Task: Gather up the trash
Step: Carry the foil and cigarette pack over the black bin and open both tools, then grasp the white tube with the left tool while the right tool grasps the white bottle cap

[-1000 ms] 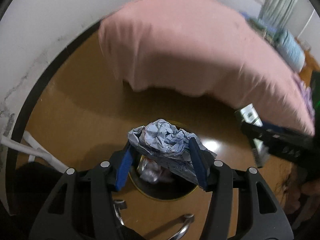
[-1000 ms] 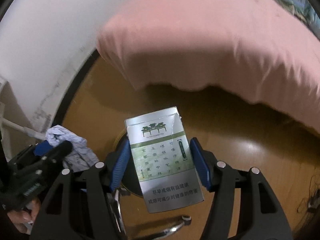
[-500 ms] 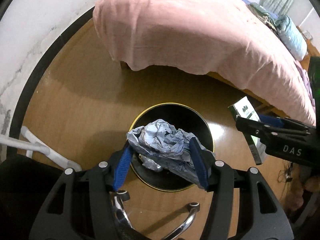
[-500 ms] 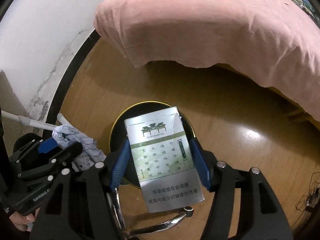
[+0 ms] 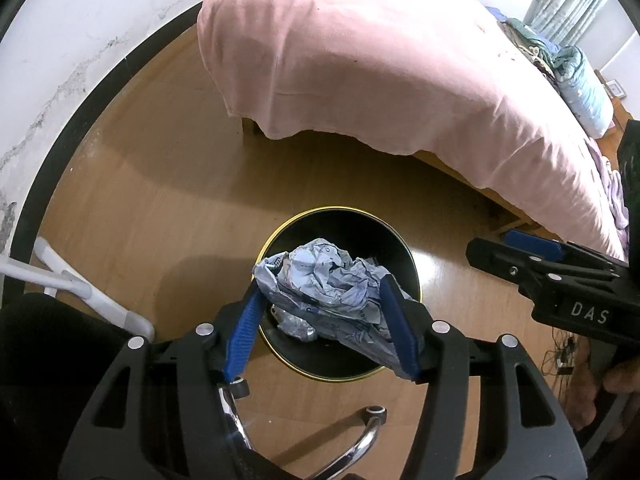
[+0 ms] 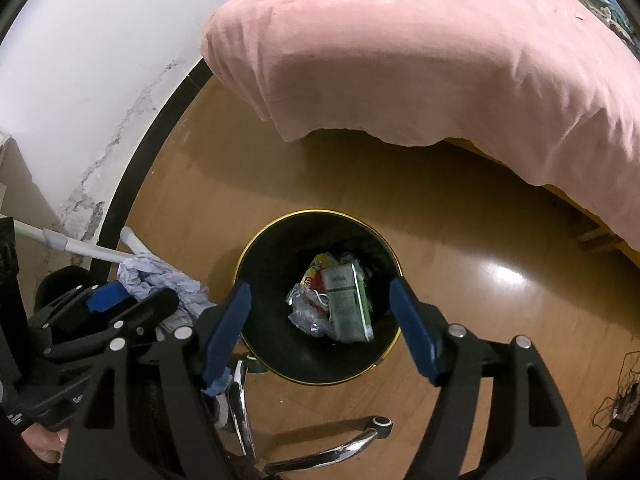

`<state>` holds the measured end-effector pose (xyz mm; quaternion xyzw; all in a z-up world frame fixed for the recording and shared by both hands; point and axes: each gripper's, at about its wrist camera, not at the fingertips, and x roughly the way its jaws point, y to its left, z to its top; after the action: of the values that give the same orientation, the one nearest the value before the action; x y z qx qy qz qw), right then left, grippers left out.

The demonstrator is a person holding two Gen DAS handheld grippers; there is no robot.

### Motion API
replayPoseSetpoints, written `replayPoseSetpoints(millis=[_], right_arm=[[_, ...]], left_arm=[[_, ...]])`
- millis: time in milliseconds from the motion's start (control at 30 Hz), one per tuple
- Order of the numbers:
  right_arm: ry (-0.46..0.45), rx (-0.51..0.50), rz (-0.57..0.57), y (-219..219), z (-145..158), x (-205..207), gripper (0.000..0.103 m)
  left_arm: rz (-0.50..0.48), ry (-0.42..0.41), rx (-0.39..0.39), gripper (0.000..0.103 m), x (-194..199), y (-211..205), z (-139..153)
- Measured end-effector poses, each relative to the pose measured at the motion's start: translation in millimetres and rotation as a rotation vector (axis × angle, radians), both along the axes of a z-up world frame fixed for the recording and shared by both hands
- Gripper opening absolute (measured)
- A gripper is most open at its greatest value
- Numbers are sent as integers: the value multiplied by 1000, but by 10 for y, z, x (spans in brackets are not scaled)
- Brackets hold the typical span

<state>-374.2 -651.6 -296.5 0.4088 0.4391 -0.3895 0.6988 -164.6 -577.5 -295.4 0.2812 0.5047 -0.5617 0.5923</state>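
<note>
My left gripper (image 5: 320,320) is shut on a crumpled pale blue paper wad (image 5: 328,284), held over a round black bin with a gold rim (image 5: 384,236). In the right wrist view my right gripper (image 6: 320,328) hangs above the same bin (image 6: 260,248), its jaws opening with nothing between them. The green and white cigarette pack (image 6: 348,304) lies inside the bin on other crumpled wrappers. The left gripper with the paper wad (image 6: 160,280) shows at the left of that view; the right gripper's fingers (image 5: 532,260) show at the right of the left wrist view.
A bed with a pink cover (image 5: 380,64) stands beyond the bin on the wooden floor (image 5: 160,200). A chrome chair base leg (image 6: 332,448) lies just below the bin. White tubes (image 5: 80,288) sit by the wall at left. Cables (image 6: 620,404) lie at the right.
The right gripper's jaws have spread and the cigarette pack has dropped from them into the bin. The left gripper still holds the paper wad over the bin.
</note>
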Motion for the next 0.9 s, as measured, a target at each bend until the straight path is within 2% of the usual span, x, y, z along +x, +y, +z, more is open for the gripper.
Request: replayPoseSetpoints(millis=[167, 333, 700, 767, 867, 900], right_arm=[[-2, 2, 0, -10, 2, -3, 70], [-3, 1, -3, 21, 14, -7, 74], [-3, -11, -8, 54, 63, -14, 74], [7, -29, -5, 52, 126, -13, 74], [28, -107, 12, 65, 406, 5, 80], [19, -128, 16, 68, 510, 6, 82]], left_arm=[[0, 3, 7, 59, -17, 2, 7], [-5, 5, 8, 69, -32, 12, 13], [-7, 1, 6, 71, -39, 30, 16], [-5, 0, 1, 73, -35, 40, 28], [4, -3, -12, 78, 9, 69, 156], [4, -5, -22, 84, 28, 96, 241]])
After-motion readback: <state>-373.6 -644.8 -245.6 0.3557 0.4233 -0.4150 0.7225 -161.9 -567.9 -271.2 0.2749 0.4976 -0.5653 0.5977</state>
